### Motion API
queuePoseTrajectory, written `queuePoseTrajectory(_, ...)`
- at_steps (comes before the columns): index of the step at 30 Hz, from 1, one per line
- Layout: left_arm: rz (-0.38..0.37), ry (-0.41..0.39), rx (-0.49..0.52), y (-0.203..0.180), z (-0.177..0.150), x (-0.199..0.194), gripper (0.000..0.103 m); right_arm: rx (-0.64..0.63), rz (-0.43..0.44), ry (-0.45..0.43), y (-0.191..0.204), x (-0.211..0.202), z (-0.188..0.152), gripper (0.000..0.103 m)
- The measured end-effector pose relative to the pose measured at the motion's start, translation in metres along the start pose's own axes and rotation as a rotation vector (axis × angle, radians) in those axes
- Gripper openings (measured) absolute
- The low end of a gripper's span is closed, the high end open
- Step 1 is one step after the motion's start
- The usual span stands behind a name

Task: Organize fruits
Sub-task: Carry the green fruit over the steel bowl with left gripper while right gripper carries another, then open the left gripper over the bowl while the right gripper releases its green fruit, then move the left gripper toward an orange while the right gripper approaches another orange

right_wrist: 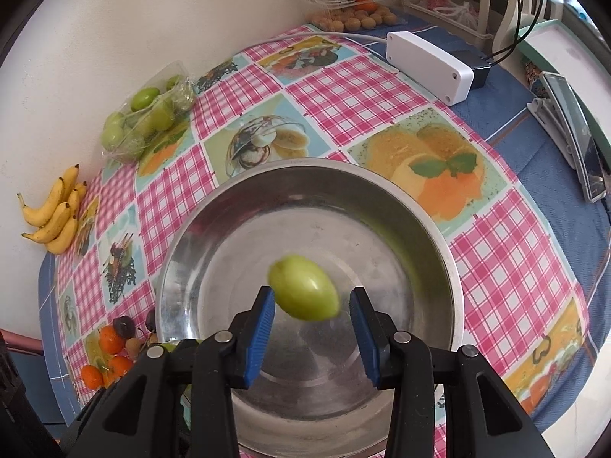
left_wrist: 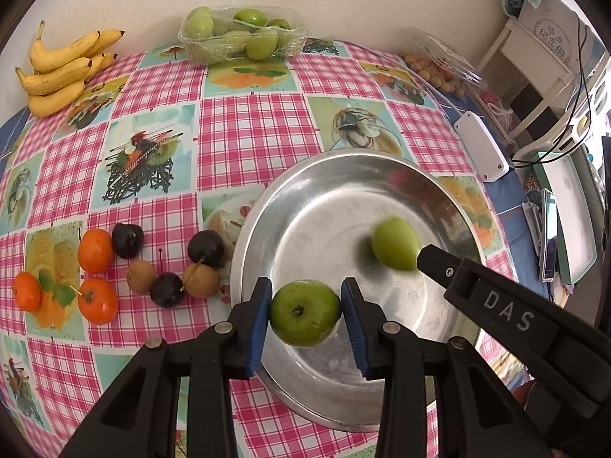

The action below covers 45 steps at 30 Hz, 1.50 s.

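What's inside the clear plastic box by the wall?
The clear plastic box holds several green fruits under wrinkled plastic film. The film and the top fruits hide any lower layer.

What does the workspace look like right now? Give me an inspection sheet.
Surface: checked tablecloth over a round table.
Job's things: steel bowl; round green fruit; oval green fruit, blurred; oranges, plums, kiwis, bananas.
Clutter: tray of green fruits, white box, phone.
Grippers: left gripper around the round fruit; right gripper open.
Cables: white cord, black wires.
Surroundings: wall, white shelf.
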State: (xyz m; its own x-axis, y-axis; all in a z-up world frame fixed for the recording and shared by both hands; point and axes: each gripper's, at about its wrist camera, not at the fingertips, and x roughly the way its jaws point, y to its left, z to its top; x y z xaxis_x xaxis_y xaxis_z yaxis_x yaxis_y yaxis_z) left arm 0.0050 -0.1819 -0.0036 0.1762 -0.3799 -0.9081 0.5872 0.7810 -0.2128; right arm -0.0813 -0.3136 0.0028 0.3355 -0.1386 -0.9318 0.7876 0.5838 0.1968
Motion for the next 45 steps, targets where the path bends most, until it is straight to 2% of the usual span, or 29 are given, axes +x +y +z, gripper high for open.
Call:
queuePoseTrajectory(9, -0.014, -0.05, -0.026, 0.006, 0.003, -0.021, 0.039, -0.011, 0.01, -0.038, 0.005, -0.013, 0.003, 0.045)
queuePoseTrajectory(14, 0.052, -0.089, -0.142, 0.041, 0.004, -0.036, 0.039, -0.026, 0.008, -0.039, 0.008, -0.015, 0.003, 0.045)
queuePoseTrajectory(18, 0.117, -0.086, -0.262, 0.077, 0.001, -0.04, 0.053, -0.048, 0.0, -0.021, 0.012, -0.01, 0.003, 0.048)
queuePoseTrajectory(20, 0.136, -0.062, -0.312, 0.091, -0.002, -0.038, 0.054, -0.06, -0.006, -0.016, 0.015, -0.01, 0.001, 0.06)
queuePoseTrajectory(22, 0.163, -0.037, -0.354, 0.103, -0.006, -0.035, 0.059, -0.077, -0.011, -0.014, 0.019, -0.009, 0.0, 0.064)
queuePoseTrajectory(25, 0.195, -0.017, -0.41, 0.118, -0.012, -0.032, 0.074, -0.103, -0.013, -0.008, 0.025, -0.007, -0.002, 0.071)
queuePoseTrajectory(27, 0.214, -0.016, -0.437, 0.122, -0.015, -0.031, 0.078, -0.117, -0.016, 0.0, 0.028, -0.005, -0.004, 0.075)
queuePoseTrajectory(28, 0.224, -0.017, -0.438, 0.122, -0.015, -0.03, 0.078, -0.124, -0.02, 0.005, 0.029, -0.003, -0.004, 0.077)
queuePoseTrajectory(30, 0.248, -0.019, -0.419, 0.121, -0.015, -0.029, 0.089, -0.141, -0.028, 0.014, 0.031, 0.0, -0.005, 0.082)
queuePoseTrajectory(31, 0.26, -0.019, -0.408, 0.119, -0.015, -0.028, 0.09, -0.149, -0.033, 0.016, 0.032, 0.002, -0.006, 0.086)
queuePoseTrajectory(35, 0.288, -0.018, -0.375, 0.117, -0.014, -0.024, 0.092, -0.17, -0.053, 0.019, 0.036, 0.007, -0.006, 0.093)
queuePoseTrajectory(41, 0.302, -0.005, -0.38, 0.12, -0.016, -0.018, 0.094, -0.185, -0.071, 0.031, 0.039, 0.013, -0.006, 0.101)
queuePoseTrajectory(45, 0.312, -0.019, -0.38, 0.123, -0.015, -0.019, 0.095, -0.194, -0.076, 0.033, 0.04, 0.016, -0.006, 0.103)
